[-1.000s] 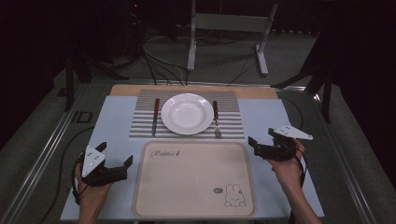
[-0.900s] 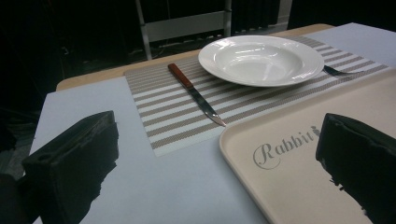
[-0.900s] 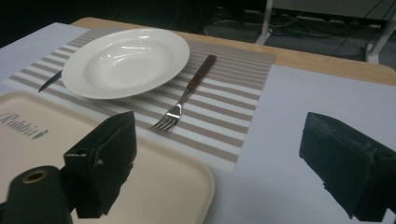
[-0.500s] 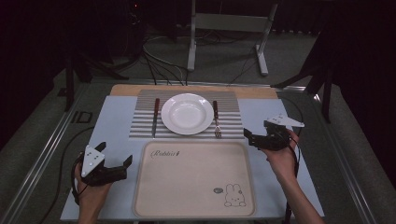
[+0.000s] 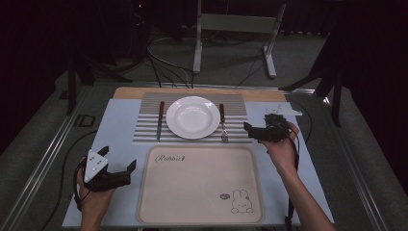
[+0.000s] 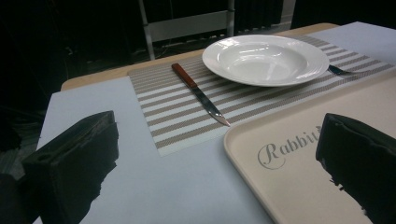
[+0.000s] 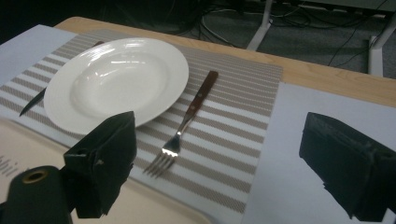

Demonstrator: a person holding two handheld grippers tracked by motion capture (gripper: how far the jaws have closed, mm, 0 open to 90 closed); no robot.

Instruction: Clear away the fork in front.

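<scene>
Place setting and empty tray on the bench, both grippers released and holding nothing.

White plate (image 5: 193, 117) centred on a striped placemat (image 5: 237, 109) at the far side of the bench (image 5: 120, 121); knife (image 5: 160, 120) with red-brown handle just beside the plate's left, tip toward the near edge; fork (image 5: 223, 122) just beside its right, tines toward the tray. Cream tray (image 5: 200, 185) marked "Rabbit" on the near side, touching the placemat's near edge. Left gripper (image 5: 118, 171) low at the tray's left edge, jaws spread wide. Right gripper (image 5: 249, 129) raised near the placemat's right edge, aimed at the fork, jaws likewise apart.
</scene>
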